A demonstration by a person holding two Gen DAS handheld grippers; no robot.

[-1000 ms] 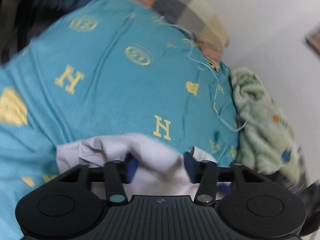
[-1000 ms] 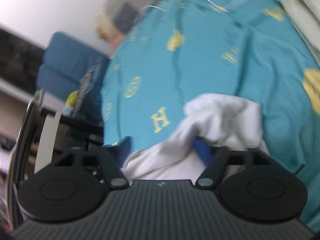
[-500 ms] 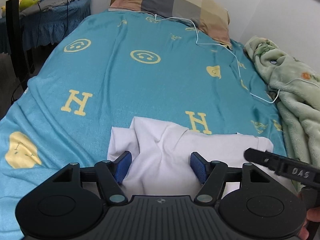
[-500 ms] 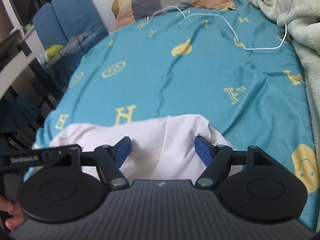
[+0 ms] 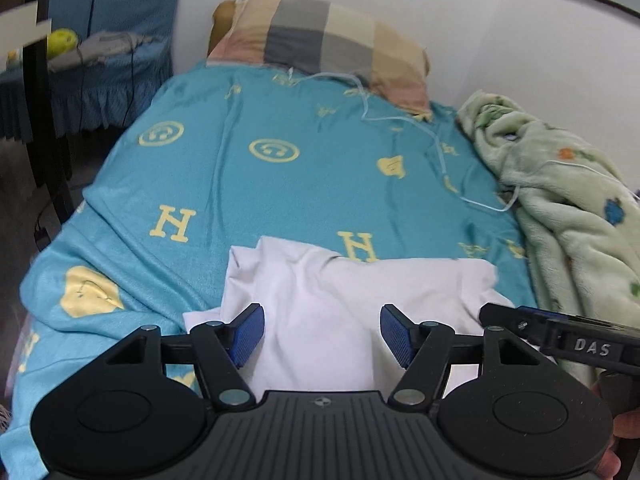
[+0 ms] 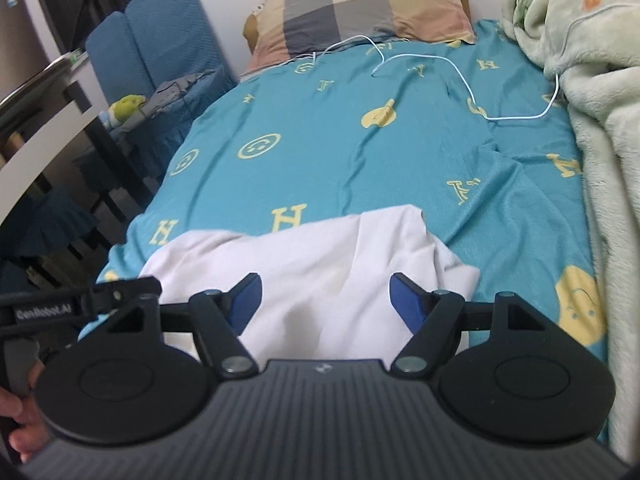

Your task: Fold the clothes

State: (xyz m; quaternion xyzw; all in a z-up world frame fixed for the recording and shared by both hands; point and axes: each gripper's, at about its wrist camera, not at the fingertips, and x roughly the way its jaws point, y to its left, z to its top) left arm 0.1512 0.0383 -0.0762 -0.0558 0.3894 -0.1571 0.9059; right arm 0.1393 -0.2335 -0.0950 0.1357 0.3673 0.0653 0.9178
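Lying near the foot edge of the bed (image 5: 132,184), the white garment (image 5: 320,300) looks light, soft and floppy — best taken at its two near corners. Left gripper (image 5: 322,334) and right gripper (image 6: 326,300) both stand released above it. Its near hem is hidden behind the gripper bodies.

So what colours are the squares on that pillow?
The pillow has grey, beige and pinkish checks; the right wrist view shows it best.
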